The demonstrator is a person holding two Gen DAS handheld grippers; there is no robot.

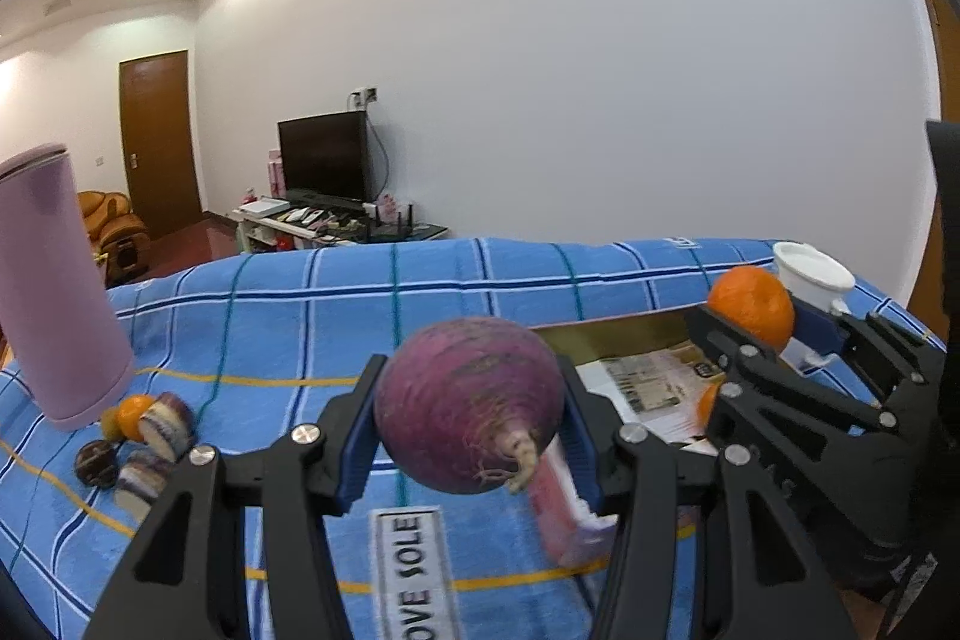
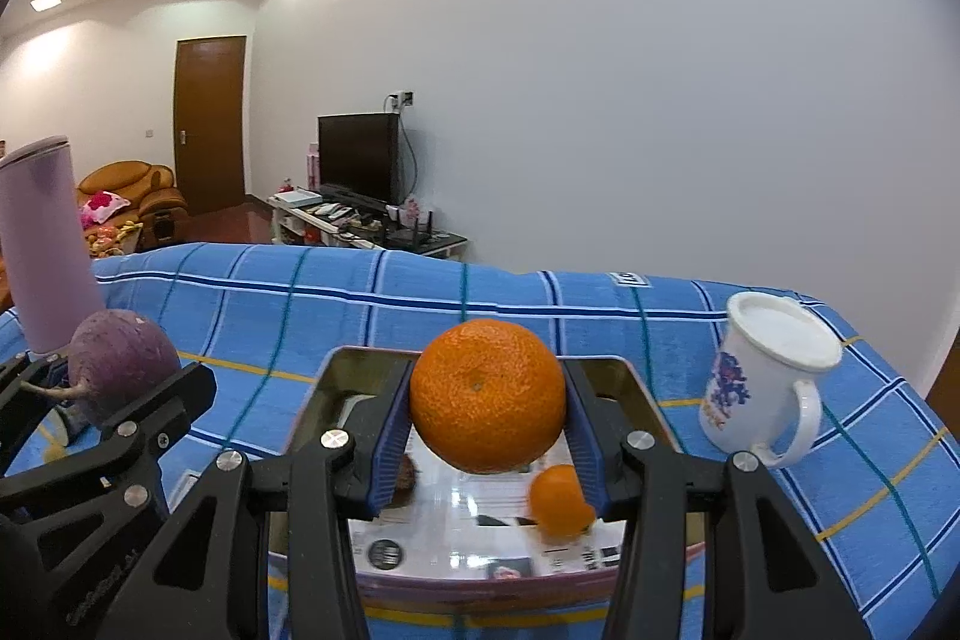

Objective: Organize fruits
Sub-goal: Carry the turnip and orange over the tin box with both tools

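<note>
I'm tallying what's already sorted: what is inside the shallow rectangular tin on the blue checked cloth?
Inside the shallow rectangular tin lie a small orange fruit, a printed paper sheet and a dark round item. The large orange and right gripper hide the rest.

Pink cylinder cut off at left edge; base hidden behind purple root. Tin tray interior largely masked by large orange. Small orange blurred. Pink box smeared, unidentifiable.
</note>
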